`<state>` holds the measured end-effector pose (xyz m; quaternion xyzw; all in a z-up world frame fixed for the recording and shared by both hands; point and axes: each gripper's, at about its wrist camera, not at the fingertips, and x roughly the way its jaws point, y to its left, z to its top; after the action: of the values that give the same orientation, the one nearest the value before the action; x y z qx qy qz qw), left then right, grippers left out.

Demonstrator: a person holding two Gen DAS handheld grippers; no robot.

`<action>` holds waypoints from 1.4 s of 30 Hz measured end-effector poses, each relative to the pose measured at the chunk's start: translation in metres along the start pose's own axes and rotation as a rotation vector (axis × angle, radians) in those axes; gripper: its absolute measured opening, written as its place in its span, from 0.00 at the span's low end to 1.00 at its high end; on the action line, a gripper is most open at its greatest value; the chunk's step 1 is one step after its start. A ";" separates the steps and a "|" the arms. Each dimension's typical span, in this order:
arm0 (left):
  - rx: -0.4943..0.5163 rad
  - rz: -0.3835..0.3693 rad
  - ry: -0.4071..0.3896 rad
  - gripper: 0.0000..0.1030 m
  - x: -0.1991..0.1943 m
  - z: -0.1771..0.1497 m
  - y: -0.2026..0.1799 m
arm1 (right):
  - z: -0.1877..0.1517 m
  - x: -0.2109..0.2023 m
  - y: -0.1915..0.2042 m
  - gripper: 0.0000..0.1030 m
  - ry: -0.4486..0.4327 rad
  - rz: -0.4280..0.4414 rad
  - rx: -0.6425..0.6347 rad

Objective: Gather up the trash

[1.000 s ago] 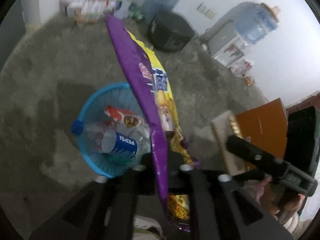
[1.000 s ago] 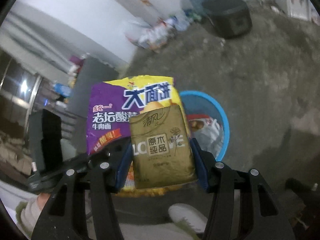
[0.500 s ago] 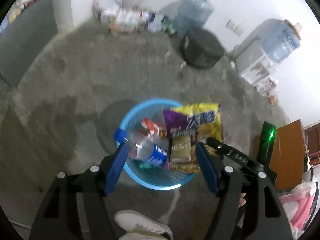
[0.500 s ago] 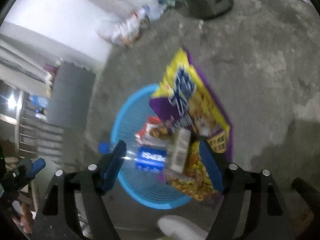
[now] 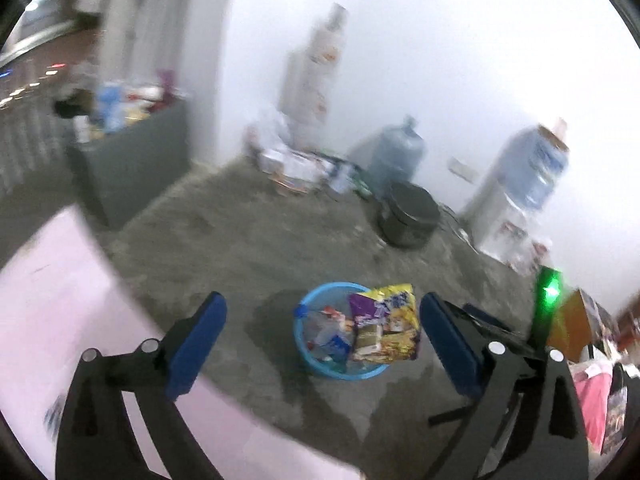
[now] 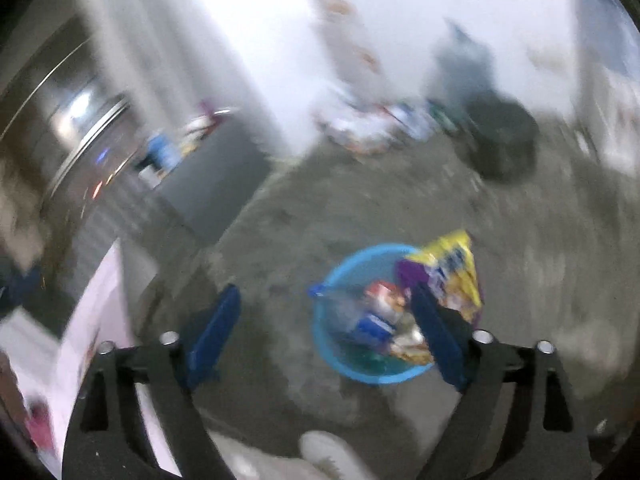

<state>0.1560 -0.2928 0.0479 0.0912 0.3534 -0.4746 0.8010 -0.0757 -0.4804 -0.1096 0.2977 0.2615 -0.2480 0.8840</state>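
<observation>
A blue mesh basket [image 5: 301,334] stands on the concrete floor and also shows in the right wrist view [image 6: 320,334]. In it lie a purple-and-yellow noodle bag [image 5: 390,316], a gold tissue pack [image 5: 365,340], a Pepsi bottle [image 5: 334,344] and a red wrapper. The bag leans over the basket's right rim [image 6: 458,276]. My left gripper [image 5: 322,344] is open and empty, well above the basket. My right gripper [image 6: 326,336] is open and empty too, above the basket; the view is blurred.
A pink surface [image 5: 60,320] lies at the lower left. A black round pot [image 5: 408,214], two water jugs [image 5: 396,156] and a litter pile [image 5: 296,164] stand by the far wall. A grey cabinet [image 5: 128,168] is at left. A white shoe [image 6: 332,454] shows below.
Both grippers opened and let go: the noodle bag and tissue pack dropped into the basket. Both grippers then rose and pulled back, so the basket looks smaller.
</observation>
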 end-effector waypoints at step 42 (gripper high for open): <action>-0.480 0.771 0.078 0.95 -0.152 -0.204 0.054 | -0.134 -0.075 0.168 0.92 0.215 -0.057 -0.654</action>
<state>0.0572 -0.0602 -0.0124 0.0454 0.4234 -0.0426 0.9038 -0.0732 -0.2536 -0.0887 0.0156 0.4269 -0.1428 0.8928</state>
